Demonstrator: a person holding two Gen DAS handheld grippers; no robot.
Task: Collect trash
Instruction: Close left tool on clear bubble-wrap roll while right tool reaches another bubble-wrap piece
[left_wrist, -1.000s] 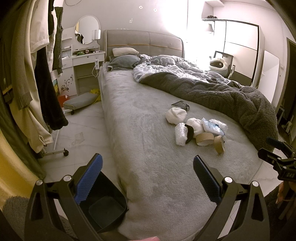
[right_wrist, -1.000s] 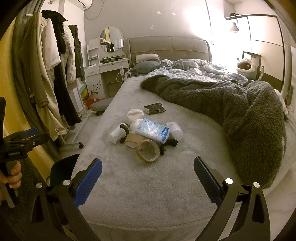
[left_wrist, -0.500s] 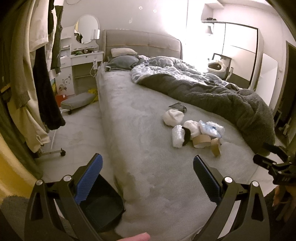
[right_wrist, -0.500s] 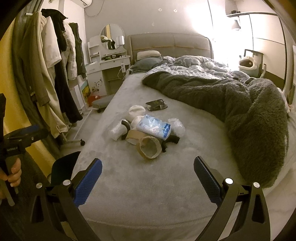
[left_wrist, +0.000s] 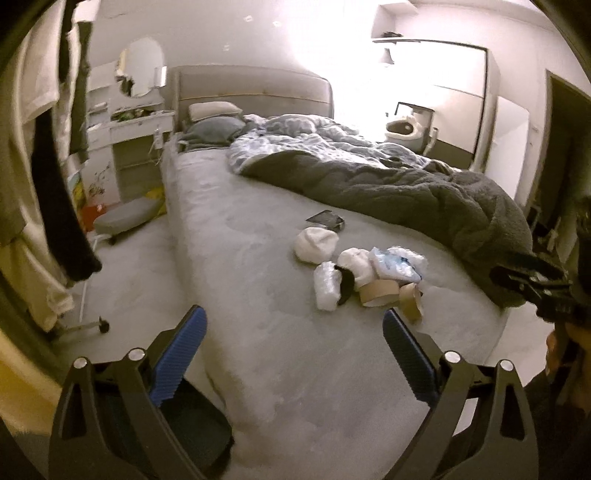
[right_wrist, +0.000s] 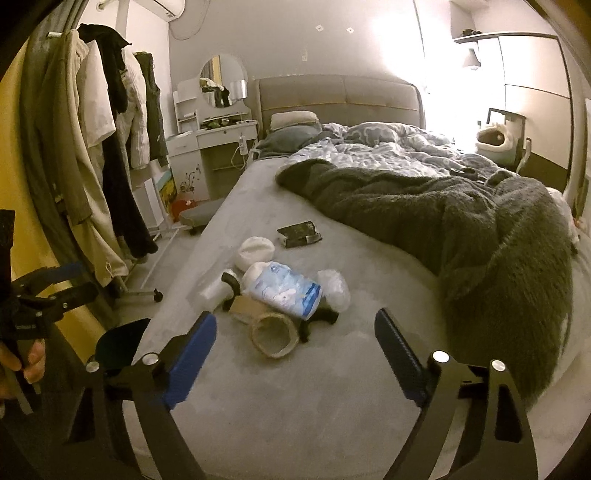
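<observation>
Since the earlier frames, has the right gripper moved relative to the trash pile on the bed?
Yes. The right gripper has come closer: the trash pile now sits lower in its view, nearly between the fingertips, against the fixed bed. Its jaws are closing, with nothing between them.

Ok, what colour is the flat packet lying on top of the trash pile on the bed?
White with blue print; the packet shows best in the right wrist view.

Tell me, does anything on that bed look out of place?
Yes: a small heap of rubbish lies on the grey bed cover. It includes empty tape rolls, bubble wrap, a blue-printed plastic pack and white wads. A dark wallet-like thing lies just beyond.
</observation>
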